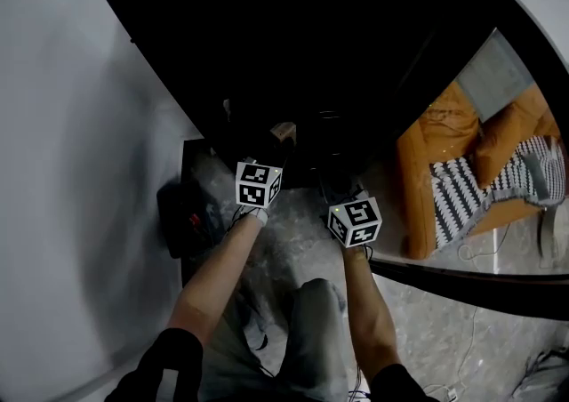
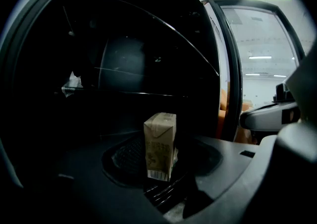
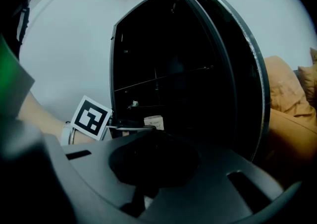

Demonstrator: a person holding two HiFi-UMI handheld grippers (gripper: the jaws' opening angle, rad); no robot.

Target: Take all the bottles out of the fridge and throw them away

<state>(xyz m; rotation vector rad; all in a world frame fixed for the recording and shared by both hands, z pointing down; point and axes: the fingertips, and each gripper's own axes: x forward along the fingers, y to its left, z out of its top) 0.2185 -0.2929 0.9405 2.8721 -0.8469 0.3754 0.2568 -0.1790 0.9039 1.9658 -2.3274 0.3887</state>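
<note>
Drink carton (image 2: 159, 146) is pinched upright in left gripper (image 2: 163, 186) at the mouth of the dark open fridge (image 2: 124, 64); right gripper (image 3: 143, 196) hangs beside it, jaws pressed together on nothing; best: squeeze firm without crushing, draw straight back clear of door (image 3: 237, 69), then dump.

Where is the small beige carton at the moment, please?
The carton stands upright in the jaws of the left gripper, centre of the left gripper view, just in front of the dark fridge shelves, left of the open door.
</note>
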